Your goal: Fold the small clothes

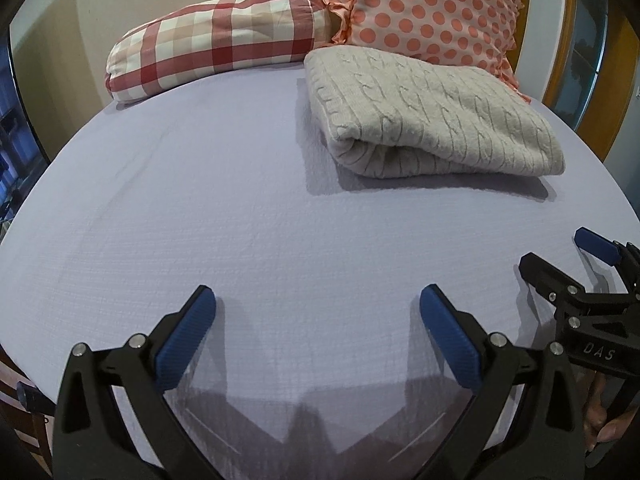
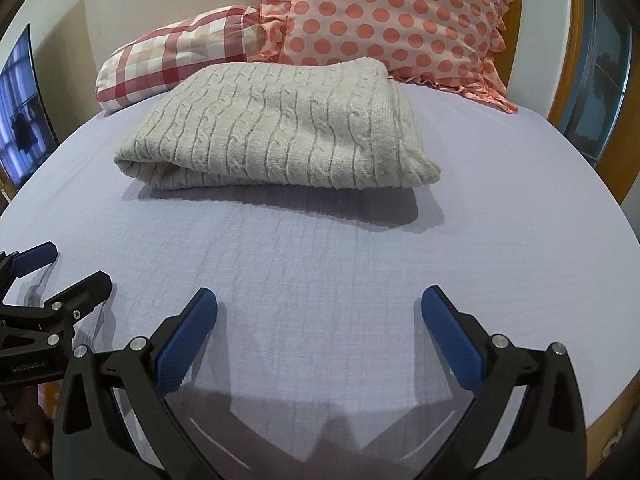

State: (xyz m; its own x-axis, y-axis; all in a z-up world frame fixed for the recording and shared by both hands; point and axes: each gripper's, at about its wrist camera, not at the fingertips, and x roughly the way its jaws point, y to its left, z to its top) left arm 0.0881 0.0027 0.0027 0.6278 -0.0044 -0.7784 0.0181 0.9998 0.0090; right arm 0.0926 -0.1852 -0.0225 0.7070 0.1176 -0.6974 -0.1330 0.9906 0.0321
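A cream cable-knit sweater (image 2: 276,128) is shown lying folded on the lavender bed sheet (image 2: 320,272), well ahead of both grippers and nearer the pillows. The left gripper (image 1: 318,300) and the right gripper (image 2: 319,300) are held low over bare sheet, side by side, each with its blue-padded fingers (image 2: 188,340) spread wide and nothing between them.

The garment appears already doubled over, with a rounded fold facing the cameras; the fold is judged complete or nearly so. If a further fold is wanted, the two near corners would best be taken together, one per gripper, so that all knit layers are pinched at once and the sheet beneath is not caught.

A red-checked pillow (image 1: 216,40) and a polka-dot ruffled pillow (image 1: 432,4) are seen just behind the sweater, limiting room to carry cloth forward. The approach path is unobstructed.
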